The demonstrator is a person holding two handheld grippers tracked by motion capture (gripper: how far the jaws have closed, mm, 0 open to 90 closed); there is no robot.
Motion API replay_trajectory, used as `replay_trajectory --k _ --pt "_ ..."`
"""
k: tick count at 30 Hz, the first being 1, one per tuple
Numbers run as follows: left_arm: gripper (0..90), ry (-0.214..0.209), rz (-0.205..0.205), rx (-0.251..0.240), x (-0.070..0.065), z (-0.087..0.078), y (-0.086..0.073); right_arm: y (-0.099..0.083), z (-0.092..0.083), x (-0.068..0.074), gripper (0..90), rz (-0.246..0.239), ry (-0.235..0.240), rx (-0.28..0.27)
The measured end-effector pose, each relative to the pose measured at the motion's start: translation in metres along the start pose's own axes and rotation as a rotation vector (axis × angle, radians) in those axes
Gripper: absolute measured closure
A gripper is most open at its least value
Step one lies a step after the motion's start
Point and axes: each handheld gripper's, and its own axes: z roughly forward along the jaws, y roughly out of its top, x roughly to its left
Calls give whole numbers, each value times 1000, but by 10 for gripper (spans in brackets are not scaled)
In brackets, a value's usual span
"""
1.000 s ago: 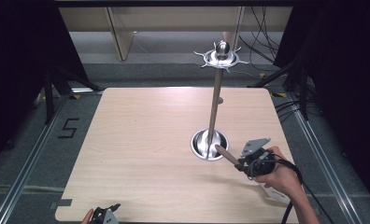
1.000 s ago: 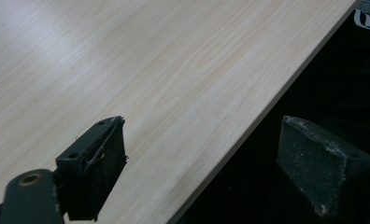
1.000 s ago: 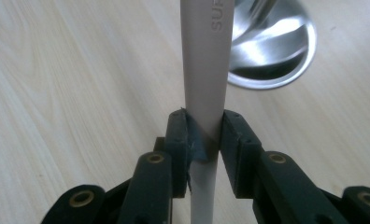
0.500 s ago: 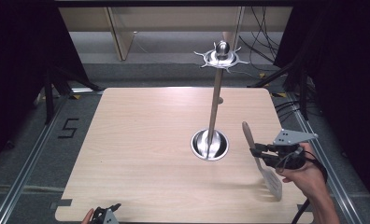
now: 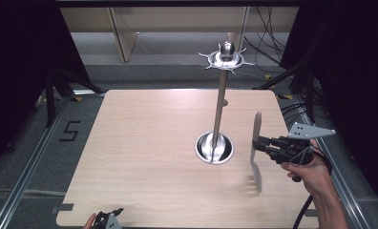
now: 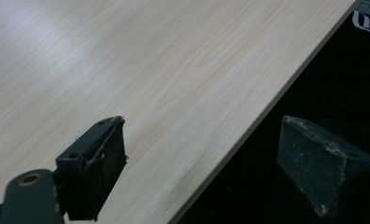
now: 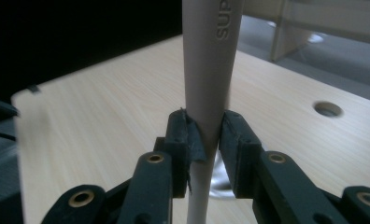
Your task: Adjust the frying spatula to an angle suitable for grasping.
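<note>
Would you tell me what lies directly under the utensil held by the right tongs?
Bare wooden table with the utensil's shadow. The right tongs cover part of its handle; its lower end is blurred.

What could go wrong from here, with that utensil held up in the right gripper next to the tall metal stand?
The right gripper pinches the utensil on its narrow handle, with length above and below the jaws, so it might pivot or slip. It hangs upright close to the stand; a careless swing could knock the thin pole and tip it. The left gripper sits open at the table edge, too far off to help.
</note>
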Motion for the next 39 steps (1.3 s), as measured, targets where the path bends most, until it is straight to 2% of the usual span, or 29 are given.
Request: replay_trajectory --k 1,3,7,9,10,12,14,15,17,18,19,20,22,23,31,35,37,39 --pt "148 0 3 1 0 0 0 1 2 -2 743 10 27 -34" --pt "148 1 1 3 0 0 0 4 4 0 743 64 78 -45" --pt "148 1 3 4 0 -1 0 12 13 1 743 31 91 -76" --pt "148 -12 5 11 1 -3 0 17 15 3 743 43 96 -71" --pt "148 -11 6 13 1 -3 0 19 17 2 743 25 95 -83" --pt "148 -6 17 16 2 -4 0 23 19 3 742 23 59 -83" --pt "148 -11 6 9 1 -3 0 27 21 1 742 22 65 -76" --pt "148 -10 -13 -9 0 -2 0 29 21 1 743 36 71 -68" --pt "148 -3 -21 -12 0 -1 0 33 22 -2 743 33 60 -68" --pt "147 10 -13 -8 0 0 0 35 22 -2 743 30 42 -63" --pt "148 4 -3 0 0 -1 0 38 22 -4 743 25 39 -63" --pt "148 2 5 4 0 -1 0 41 23 -6 743 -2 24 -78" --pt "148 1 10 14 1 -2 0 46 21 -6 743 26 19 -56" --pt "148 4 -2 1 0 0 0 49 21 -8 743 18 12 -61" --pt "148 1 2 4 0 -1 0 71 18 -13 742 -6 -47 -81" --pt "148 9 -11 -5 0 0 -1 79 18 -15 742 -15 -57 -85" --pt "147 1 7 7 0 -1 0 83 17 -15 743 -7 -58 -80" --pt "148 3 -1 2 0 0 -1 86 17 -16 743 -16 -64 -79"
